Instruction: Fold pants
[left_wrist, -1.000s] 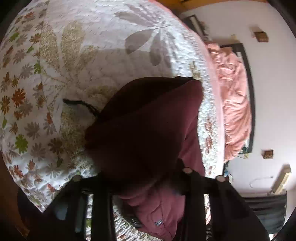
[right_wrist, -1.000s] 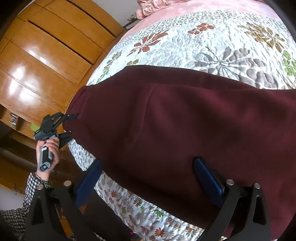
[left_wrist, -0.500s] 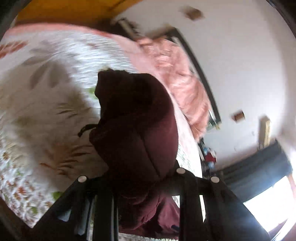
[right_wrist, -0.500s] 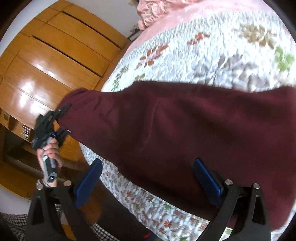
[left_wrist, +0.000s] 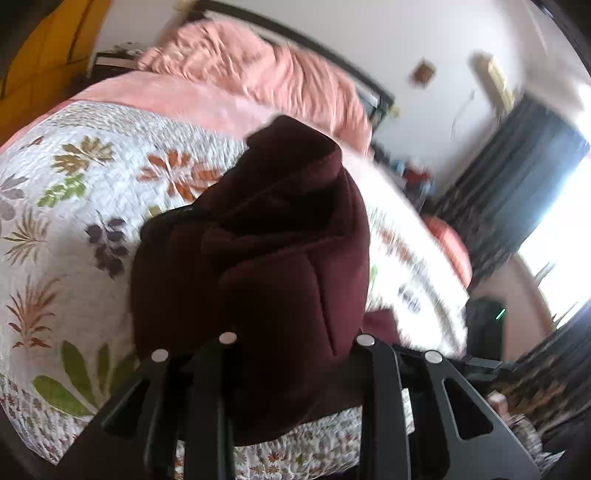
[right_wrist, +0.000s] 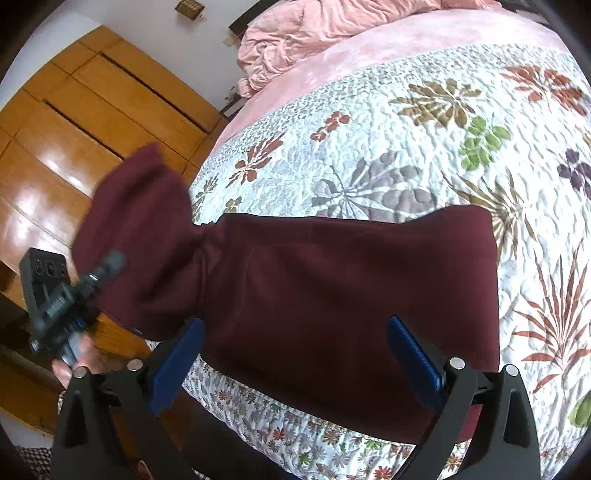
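The maroon pants lie across the near edge of the floral quilt. My left gripper is shut on one end of the pants, which bunch up over its fingers and hide the tips. In the right wrist view that gripper holds the lifted end at the left, off the bed edge. My right gripper is open, its blue pads spread wide just above the flat part of the pants, holding nothing.
A pink blanket is heaped at the head of the bed. A wooden wardrobe stands to the left of the bed. Dark curtains and a bright window are on the right.
My left gripper has lifted its end of the pants and swung it up and over toward the middle. The fabric has bunched. My right gripper has stayed open above the pants.
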